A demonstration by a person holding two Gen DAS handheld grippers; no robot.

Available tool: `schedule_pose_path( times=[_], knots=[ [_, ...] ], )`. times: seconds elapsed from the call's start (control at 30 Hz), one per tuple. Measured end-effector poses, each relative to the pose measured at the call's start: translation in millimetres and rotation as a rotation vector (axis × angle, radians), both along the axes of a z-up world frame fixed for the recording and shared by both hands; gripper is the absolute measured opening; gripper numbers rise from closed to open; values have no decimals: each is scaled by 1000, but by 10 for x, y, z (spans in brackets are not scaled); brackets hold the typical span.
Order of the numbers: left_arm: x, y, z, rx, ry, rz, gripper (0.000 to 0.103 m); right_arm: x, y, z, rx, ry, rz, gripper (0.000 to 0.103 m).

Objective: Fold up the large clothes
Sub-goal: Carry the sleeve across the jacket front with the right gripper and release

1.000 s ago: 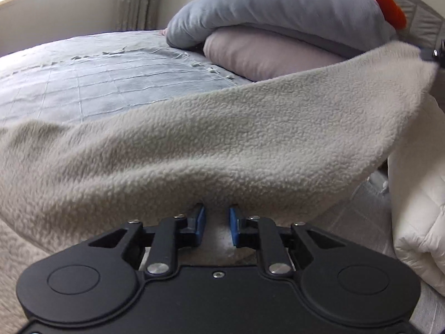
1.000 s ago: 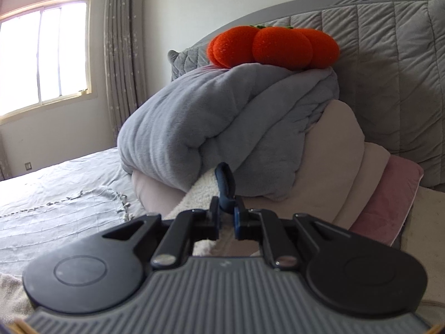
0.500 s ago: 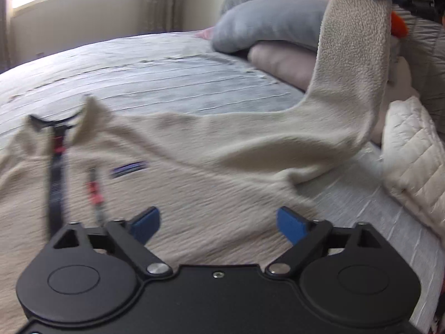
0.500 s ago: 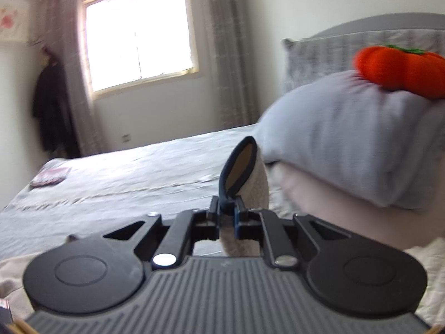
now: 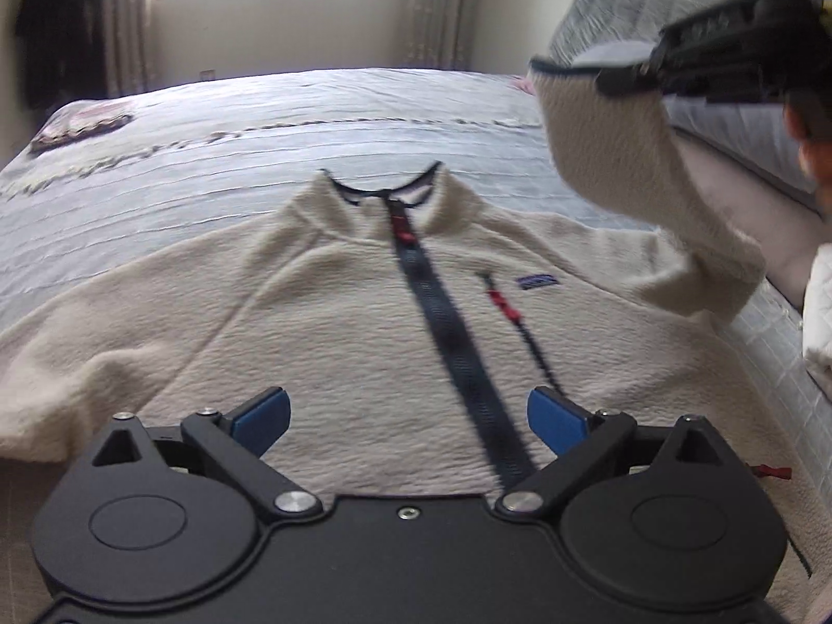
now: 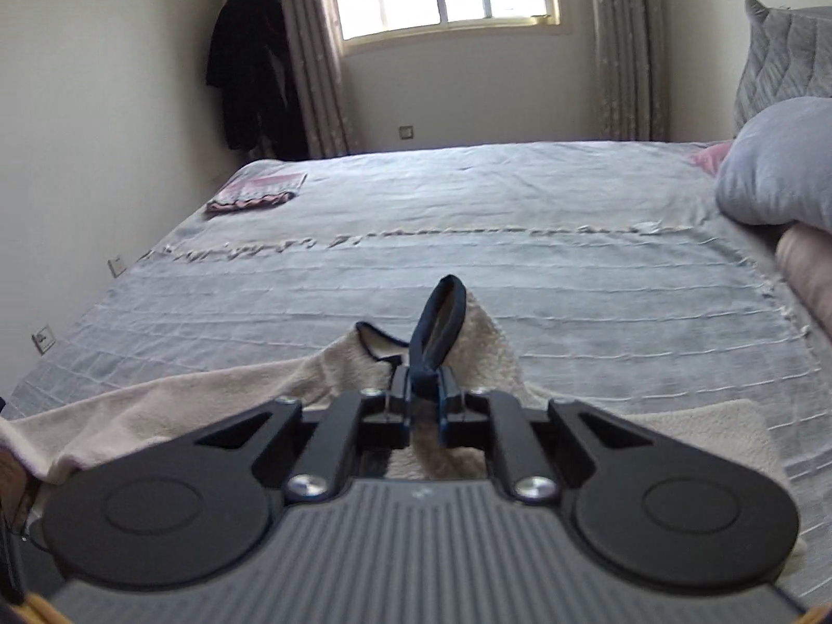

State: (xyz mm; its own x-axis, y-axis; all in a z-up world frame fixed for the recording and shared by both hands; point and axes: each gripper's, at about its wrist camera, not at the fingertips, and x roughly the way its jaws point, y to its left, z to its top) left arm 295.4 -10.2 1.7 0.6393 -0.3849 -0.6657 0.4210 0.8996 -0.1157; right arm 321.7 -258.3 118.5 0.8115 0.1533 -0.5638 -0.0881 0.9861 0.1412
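A cream fleece pullover (image 5: 338, 333) with a dark zip and collar lies front up on the grey bedspread (image 5: 260, 130). My left gripper (image 5: 405, 416) is open and empty, hovering over the pullover's lower front. My right gripper (image 6: 424, 403) is shut on the dark-trimmed cuff (image 6: 437, 322) of the pullover's sleeve. In the left wrist view that sleeve (image 5: 624, 156) is lifted above the bed at the right, held by the right gripper (image 5: 639, 75). The other sleeve (image 5: 62, 343) lies flat at the left.
Stacked grey and pink bedding (image 6: 780, 182) and a quilted headboard (image 6: 780, 52) stand at the right. A small folded pink cloth (image 6: 255, 192) lies at the bed's far left corner. A dark coat (image 6: 249, 67) hangs by the window.
My left gripper let go of the fleece, opened and pulled back, swinging left. My right gripper carried the sleeve cuff up and leftward, turning from the pillows toward the window.
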Motion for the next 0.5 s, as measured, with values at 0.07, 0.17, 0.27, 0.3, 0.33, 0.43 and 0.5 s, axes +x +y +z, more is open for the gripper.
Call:
schedule_pose_path(
  times=[0.07,0.17,0.27,0.3,0.33,0.43,0.5],
  knots=[
    [29,193,-37,-34,7,14,98,121,320,-151,17,34,36,9],
    [80,463,-123,-104,21,44,98,274,694,-378,44,85,86,9],
    [144,671,-218,-177,46,76,98,381,977,-602,92,138,119,12],
    [180,727,-245,-203,56,88,98,418,1047,-671,112,158,127,14],
    [212,778,-283,-229,67,102,98,444,1084,-730,134,178,136,16],
    [280,859,-345,-292,95,125,97,456,1114,-821,175,246,176,63],
    [335,869,-375,-326,110,129,96,389,1028,-763,145,204,179,69]
  ],
)
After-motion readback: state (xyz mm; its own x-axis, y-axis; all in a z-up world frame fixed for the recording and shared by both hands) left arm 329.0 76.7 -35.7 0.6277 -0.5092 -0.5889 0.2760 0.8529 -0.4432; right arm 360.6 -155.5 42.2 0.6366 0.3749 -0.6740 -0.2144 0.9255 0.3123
